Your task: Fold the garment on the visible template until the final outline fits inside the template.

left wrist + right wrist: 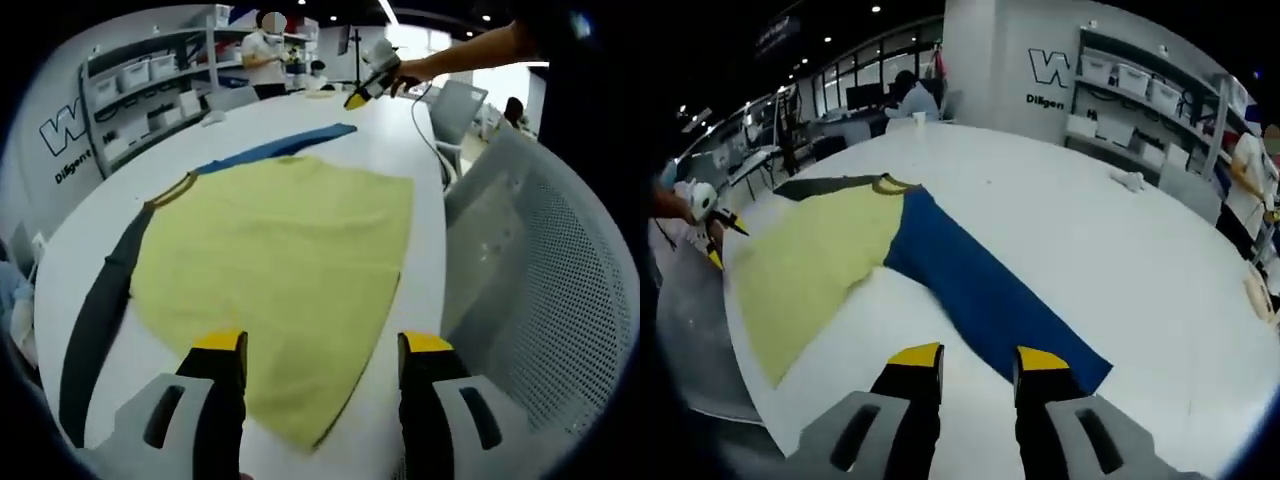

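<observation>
The garment (275, 270) lies flat on the white round table (390, 135): a matte yellow body of soft knit, a long blue sleeve (985, 290) and a dark sleeve (95, 320) spread to opposite sides. The left gripper (320, 345) hovers above the yellow hem, jaws apart, holding nothing. The right gripper (978, 355) stands near the blue sleeve's end, jaws narrowly parted, empty. A grey perforated mesh chair (545, 300) stands beside the table. Shelving (1140, 90) carries white bins; their contents cannot be made out.

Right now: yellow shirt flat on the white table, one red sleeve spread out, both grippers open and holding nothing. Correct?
One thing is wrong: the sleeve is blue, not red, as the right gripper view shows. The rest holds: yellow shirt flat on the white table, left gripper and right gripper open, empty.
</observation>
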`<action>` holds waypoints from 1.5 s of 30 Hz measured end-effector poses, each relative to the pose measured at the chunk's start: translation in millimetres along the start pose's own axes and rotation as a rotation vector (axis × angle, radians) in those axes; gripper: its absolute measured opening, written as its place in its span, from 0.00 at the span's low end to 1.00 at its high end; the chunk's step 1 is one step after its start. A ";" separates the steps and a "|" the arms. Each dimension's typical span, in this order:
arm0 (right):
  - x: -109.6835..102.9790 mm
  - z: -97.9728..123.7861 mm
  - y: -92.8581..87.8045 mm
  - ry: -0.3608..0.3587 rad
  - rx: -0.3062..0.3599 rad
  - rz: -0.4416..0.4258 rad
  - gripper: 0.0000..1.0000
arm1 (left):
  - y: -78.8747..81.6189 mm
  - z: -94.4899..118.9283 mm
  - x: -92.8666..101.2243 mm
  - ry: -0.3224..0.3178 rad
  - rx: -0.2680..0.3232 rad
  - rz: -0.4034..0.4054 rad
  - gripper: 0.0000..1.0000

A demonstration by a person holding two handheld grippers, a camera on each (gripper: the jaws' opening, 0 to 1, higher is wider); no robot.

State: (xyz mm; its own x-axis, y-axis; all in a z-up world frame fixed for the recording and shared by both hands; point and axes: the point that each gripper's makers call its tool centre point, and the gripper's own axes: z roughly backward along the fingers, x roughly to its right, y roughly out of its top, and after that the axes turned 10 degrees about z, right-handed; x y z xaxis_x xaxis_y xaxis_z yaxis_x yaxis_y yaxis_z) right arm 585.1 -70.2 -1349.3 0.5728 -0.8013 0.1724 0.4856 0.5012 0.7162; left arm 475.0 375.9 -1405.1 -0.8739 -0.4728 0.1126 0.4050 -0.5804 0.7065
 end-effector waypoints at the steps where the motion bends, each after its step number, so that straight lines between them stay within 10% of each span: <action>1: -5.1 0.4 3.6 0.008 0.006 0.011 0.24 | -0.2 1.1 0.1 0.001 0.002 0.001 0.59; 23: -90.4 4.6 23.2 0.177 0.101 0.128 0.39 | -13.8 7.1 -2.5 0.023 0.012 0.021 0.58; 45: -205.9 -8.8 -11.7 0.411 0.069 0.267 0.39 | -52.6 11.8 1.0 0.044 -0.090 -0.014 0.39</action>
State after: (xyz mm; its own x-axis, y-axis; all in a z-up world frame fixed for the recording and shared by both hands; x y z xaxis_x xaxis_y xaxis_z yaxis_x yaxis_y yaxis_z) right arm 467.3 91.8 -1399.2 0.8913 -0.4454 0.0847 0.2495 0.6378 0.7287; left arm 449.7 413.8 -1433.9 -0.8677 -0.4921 0.0709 0.4172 -0.6432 0.6421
